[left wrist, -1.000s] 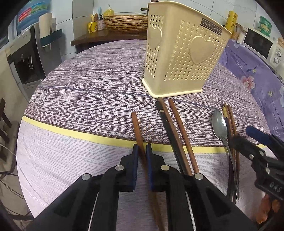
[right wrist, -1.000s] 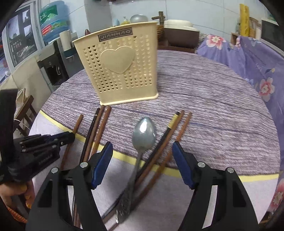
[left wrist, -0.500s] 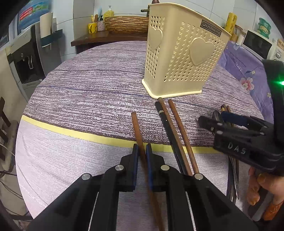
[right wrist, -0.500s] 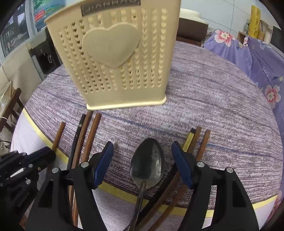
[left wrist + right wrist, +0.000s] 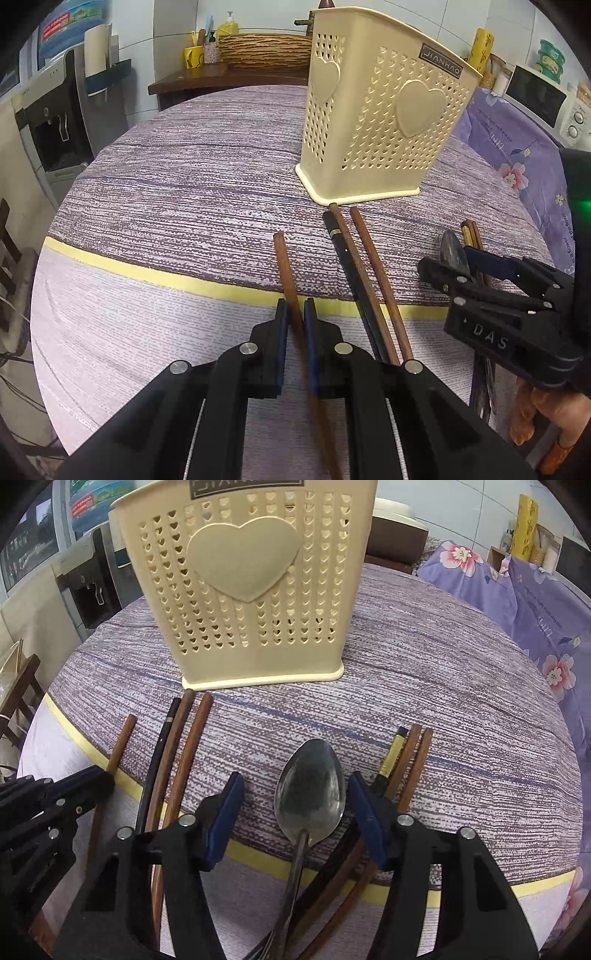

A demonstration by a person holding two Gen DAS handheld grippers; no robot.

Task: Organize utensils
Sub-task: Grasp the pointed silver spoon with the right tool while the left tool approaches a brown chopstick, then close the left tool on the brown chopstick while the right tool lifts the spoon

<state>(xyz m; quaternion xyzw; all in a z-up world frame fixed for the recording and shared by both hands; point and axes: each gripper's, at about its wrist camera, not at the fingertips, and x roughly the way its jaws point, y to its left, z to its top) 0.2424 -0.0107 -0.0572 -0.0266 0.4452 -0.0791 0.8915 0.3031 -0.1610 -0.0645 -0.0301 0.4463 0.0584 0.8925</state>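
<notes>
Over the spoon [image 5: 309, 786], right hand-held gripper [image 5: 297, 814] (spread wide) has advanced; left hand-held gripper [image 5: 294, 325] still clamps brown chopstick [image 5: 287, 275].

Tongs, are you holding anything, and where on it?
The left tongs are shut on a brown chopstick, gripping it around mid-length. The right tongs are open on either side of the spoon, holding nothing.

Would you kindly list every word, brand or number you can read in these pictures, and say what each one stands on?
"JIANHAO": dark label near the rim of the cream perforated plastic utensil holder.
"DAS": black body of the right claw, seen from the left wrist view.
Purple floral cloth: printed lettering, too small to read.
Blue water bottle label: blurred, unreadable.
</notes>
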